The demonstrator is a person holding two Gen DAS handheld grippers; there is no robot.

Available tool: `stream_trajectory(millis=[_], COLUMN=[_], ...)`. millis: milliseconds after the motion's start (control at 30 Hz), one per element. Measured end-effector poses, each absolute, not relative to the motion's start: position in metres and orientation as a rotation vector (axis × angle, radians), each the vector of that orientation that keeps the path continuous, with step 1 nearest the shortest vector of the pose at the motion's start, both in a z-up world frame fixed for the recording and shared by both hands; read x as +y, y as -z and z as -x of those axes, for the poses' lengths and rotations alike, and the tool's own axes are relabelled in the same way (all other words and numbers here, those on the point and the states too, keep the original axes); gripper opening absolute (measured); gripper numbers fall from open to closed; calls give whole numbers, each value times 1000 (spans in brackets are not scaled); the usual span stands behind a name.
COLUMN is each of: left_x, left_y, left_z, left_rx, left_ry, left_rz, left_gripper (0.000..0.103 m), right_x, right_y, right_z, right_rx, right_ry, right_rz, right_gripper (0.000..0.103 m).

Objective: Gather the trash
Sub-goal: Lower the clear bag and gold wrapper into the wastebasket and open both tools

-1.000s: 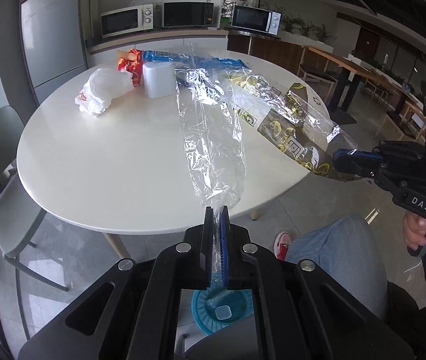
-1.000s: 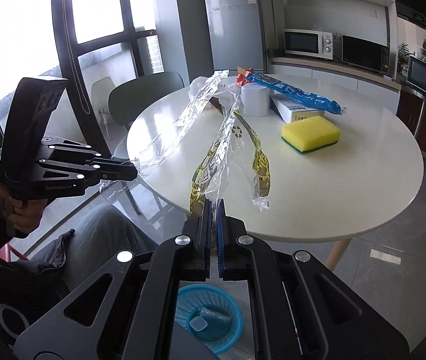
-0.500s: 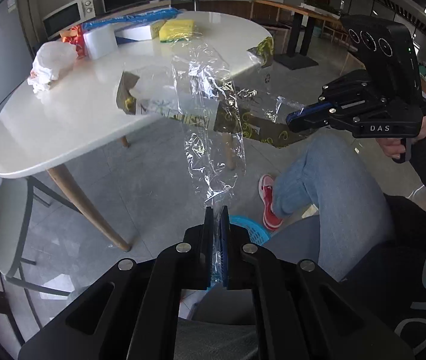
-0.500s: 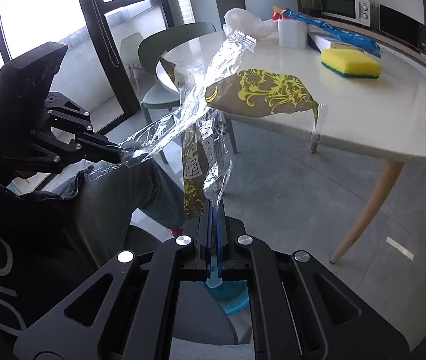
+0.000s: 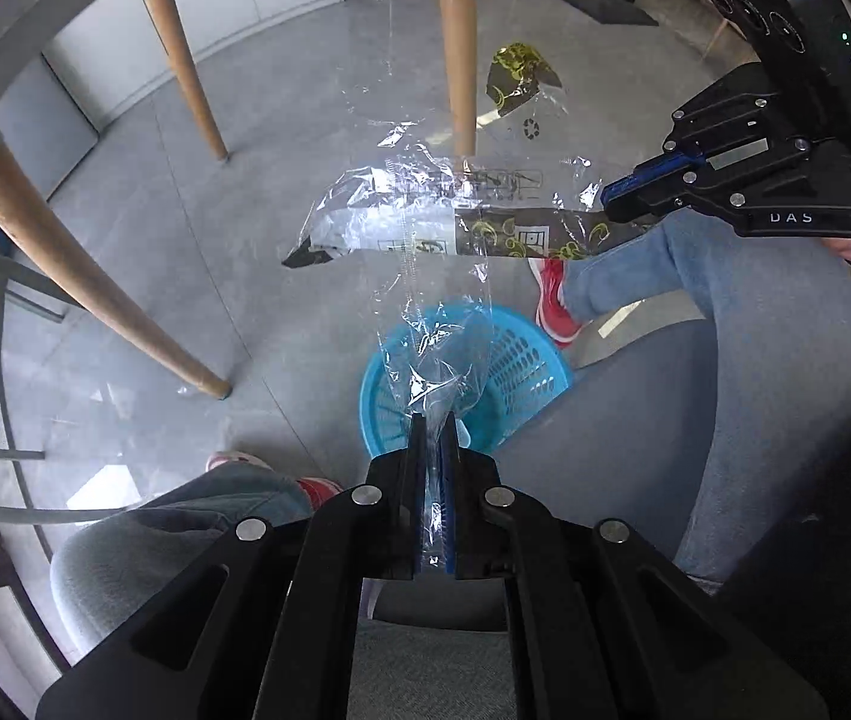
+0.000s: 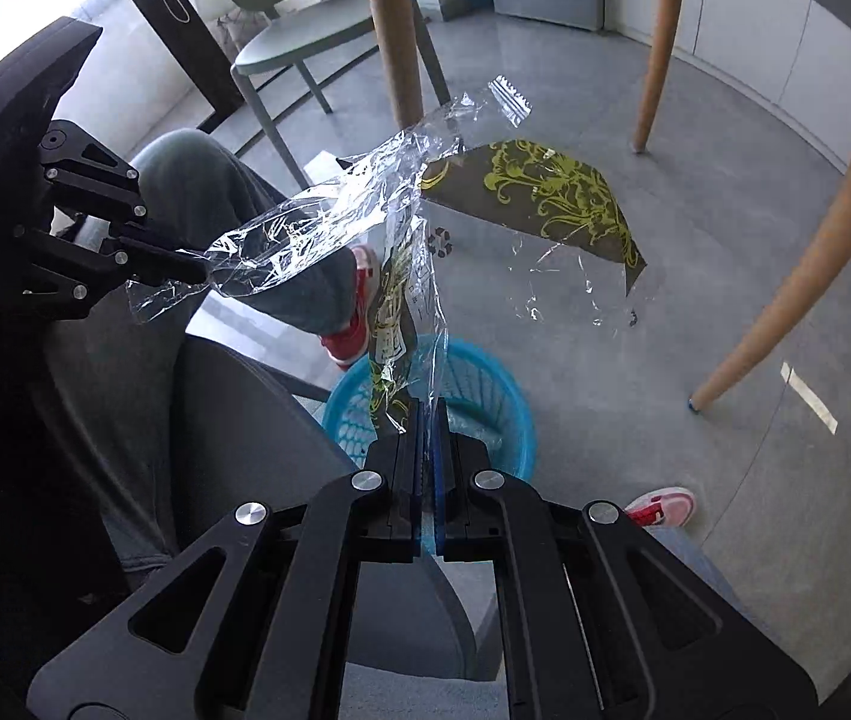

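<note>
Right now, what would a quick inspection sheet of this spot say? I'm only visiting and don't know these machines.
Surface: grey tiled floor; the tabletop is out of view, only wooden table legs show.
Job's things: clear plastic wrapper and gold-patterned wrapper, both held in the air above the blue basket on the floor.
Clutter: nothing seen on the floor besides the basket.
Grippers: left tongs shut on the clear plastic wrapper; right tongs shut on the gold-patterned wrapper.
Cables: nothing seen.
Surroundings: green chair, the person's jeans and red shoe.
</note>
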State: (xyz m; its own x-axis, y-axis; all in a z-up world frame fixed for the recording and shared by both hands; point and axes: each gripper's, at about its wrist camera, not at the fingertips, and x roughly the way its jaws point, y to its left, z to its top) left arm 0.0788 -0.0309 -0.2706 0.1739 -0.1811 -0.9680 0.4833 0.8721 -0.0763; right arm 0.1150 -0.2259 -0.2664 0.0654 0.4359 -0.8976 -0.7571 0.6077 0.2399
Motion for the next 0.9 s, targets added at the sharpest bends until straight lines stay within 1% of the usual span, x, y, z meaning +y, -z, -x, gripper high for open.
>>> stream_trajectory(millis=[333, 600, 900], left_x=[-41, -57, -65], left_y=[363, 424, 485], left_z=[-115, -128, -133], left_rx=[1536, 1724, 1921], left_ry=[492, 519, 592], left_rz=[-275, -331, -417], left_gripper=[4, 4, 4], right_x=[-189, -173, -163], right_y=[380, 443, 522], right_z=[-146, -169, -161], right_rx=[1481, 1662, 1866], right_ry=[-955, -939, -923], right_rz=[373, 407, 474], right_gripper=[2, 2, 2])
